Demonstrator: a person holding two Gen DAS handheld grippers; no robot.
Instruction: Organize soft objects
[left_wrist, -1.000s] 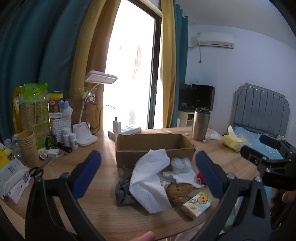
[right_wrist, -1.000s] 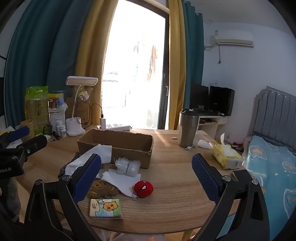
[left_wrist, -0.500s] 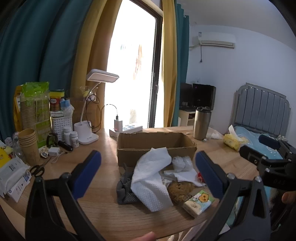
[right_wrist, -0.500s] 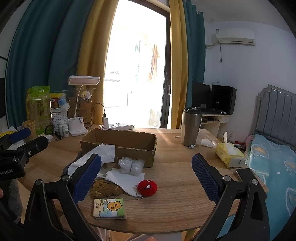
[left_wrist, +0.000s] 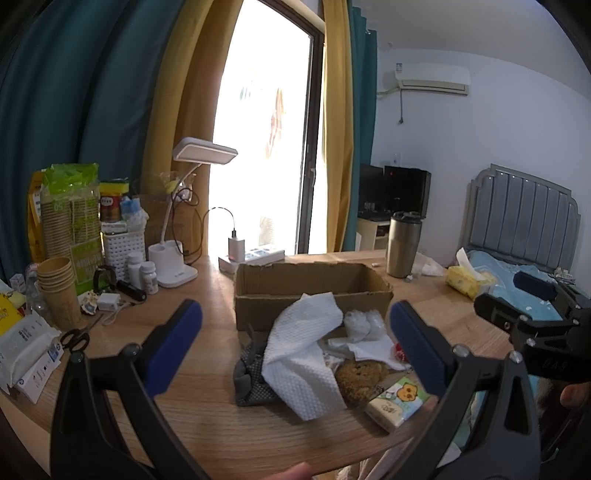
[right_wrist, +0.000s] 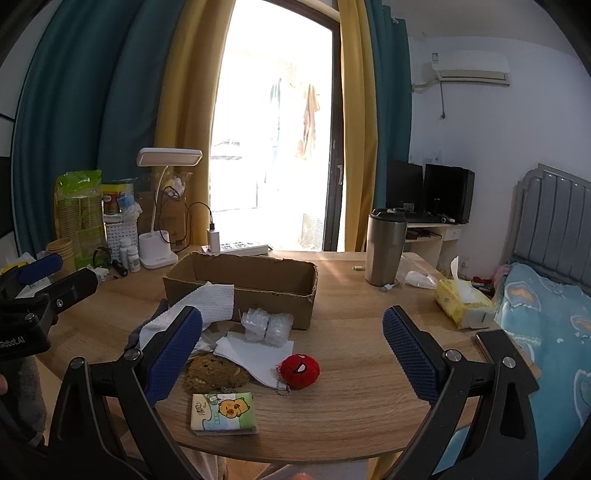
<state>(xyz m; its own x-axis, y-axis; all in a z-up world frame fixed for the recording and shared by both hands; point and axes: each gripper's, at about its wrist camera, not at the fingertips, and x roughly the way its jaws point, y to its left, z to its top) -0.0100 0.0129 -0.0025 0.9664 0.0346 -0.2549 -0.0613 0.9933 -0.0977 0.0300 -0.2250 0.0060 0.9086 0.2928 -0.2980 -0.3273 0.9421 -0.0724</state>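
1. Soft objects lie in a heap on the wooden table (right_wrist: 369, 369), just in front of the cardboard box (right_wrist: 240, 284); as far as the box's inside shows, nothing is in it, so I judge the sorting not yet begun.
2. Largest of the heap is the white paper towel (left_wrist: 303, 354), draped over a grey knitted cloth (left_wrist: 251, 384) and leaning against the box's front wall.
3. Next come a flat white sheet (right_wrist: 255, 350), a brown fuzzy plush (right_wrist: 214, 373) and a tissue pack (right_wrist: 223, 413) printed with a yellow cartoon chick; its lettering is too small to read.
4. Smaller are two clear plastic-wrapped bundles (right_wrist: 267, 326) touching the box's front, and a red Spider-Man ball (right_wrist: 300, 371) on a keychain.
5. Left gripper (left_wrist: 295, 339) hovers near the heap, its jaws spread wide and holding nothing.
6. Right gripper (right_wrist: 291, 347) likewise hangs wide open and empty above the pile.
7. Legible writing: "Robot.AI" on the left gripper's body in the right wrist view, cut off at the edge.
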